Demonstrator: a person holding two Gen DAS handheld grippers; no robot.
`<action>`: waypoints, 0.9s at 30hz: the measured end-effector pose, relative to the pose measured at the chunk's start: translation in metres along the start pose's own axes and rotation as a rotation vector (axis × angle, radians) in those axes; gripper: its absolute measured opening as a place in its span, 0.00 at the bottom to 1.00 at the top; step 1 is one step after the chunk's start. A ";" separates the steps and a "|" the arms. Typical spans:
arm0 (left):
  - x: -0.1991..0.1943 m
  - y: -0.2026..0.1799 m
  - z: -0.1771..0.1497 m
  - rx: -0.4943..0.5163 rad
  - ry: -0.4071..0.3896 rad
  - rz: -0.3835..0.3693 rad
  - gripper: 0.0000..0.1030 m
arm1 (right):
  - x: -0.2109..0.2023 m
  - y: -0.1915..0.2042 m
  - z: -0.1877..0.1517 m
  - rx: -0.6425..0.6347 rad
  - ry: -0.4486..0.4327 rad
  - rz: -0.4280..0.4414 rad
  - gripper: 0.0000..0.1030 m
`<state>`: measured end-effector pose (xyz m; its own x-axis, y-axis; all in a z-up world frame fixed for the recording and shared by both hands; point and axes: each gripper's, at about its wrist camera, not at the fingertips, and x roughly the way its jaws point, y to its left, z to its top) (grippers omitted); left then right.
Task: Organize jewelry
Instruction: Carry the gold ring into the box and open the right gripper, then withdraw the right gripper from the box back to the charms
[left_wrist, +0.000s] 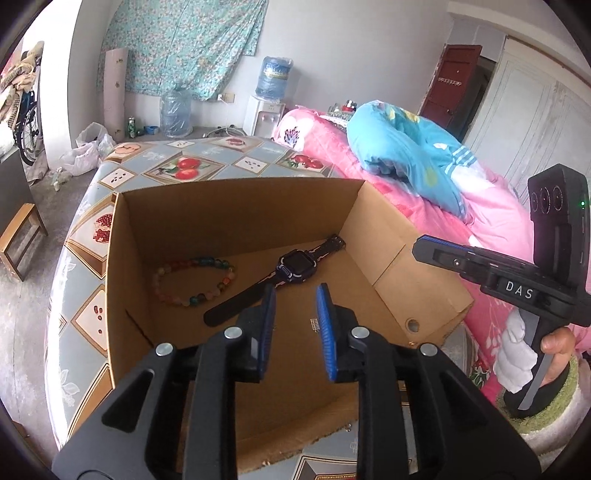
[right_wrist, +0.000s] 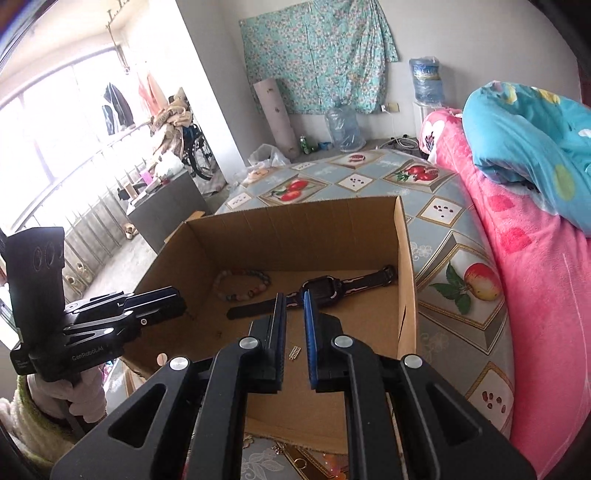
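Bedroom scene, with a floral sheet (right_wrist: 317, 55) pinned to the far wall and a pink blanket (right_wrist: 509, 258) piled off to the right. Biggest thing up close is the table with its fruit-print cloth (right_wrist: 443, 229), and sitting on that is an open cardboard box (left_wrist: 236, 206). Both grippers hang over the box: the left gripper (left_wrist: 295, 325) has its blue pads apart and nothing between them, and the right gripper (right_wrist: 294, 332) has a narrower gap, also holding nothing. On the box floor lies a dark smartwatch (left_wrist: 295, 267) with its strap stretched out, a bead bracelet (left_wrist: 194, 280) just beside it, and a tiny metal piece (left_wrist: 314, 325) nearer the grippers.
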<state>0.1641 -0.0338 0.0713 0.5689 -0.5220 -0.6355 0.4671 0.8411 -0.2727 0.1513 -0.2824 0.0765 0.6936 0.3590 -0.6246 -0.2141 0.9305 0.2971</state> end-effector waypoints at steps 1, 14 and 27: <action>-0.008 -0.001 -0.003 0.005 -0.018 -0.010 0.23 | -0.008 0.002 -0.002 -0.006 -0.020 0.007 0.10; -0.086 -0.023 -0.060 0.126 -0.104 -0.115 0.34 | -0.072 0.040 -0.057 -0.163 -0.043 0.102 0.11; -0.007 -0.060 -0.124 0.311 0.109 -0.008 0.34 | -0.011 0.019 -0.123 0.005 0.190 0.046 0.11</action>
<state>0.0478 -0.0634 0.0021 0.4966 -0.4961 -0.7122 0.6650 0.7448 -0.0551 0.0553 -0.2593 0.0002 0.5407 0.4085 -0.7354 -0.2388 0.9128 0.3315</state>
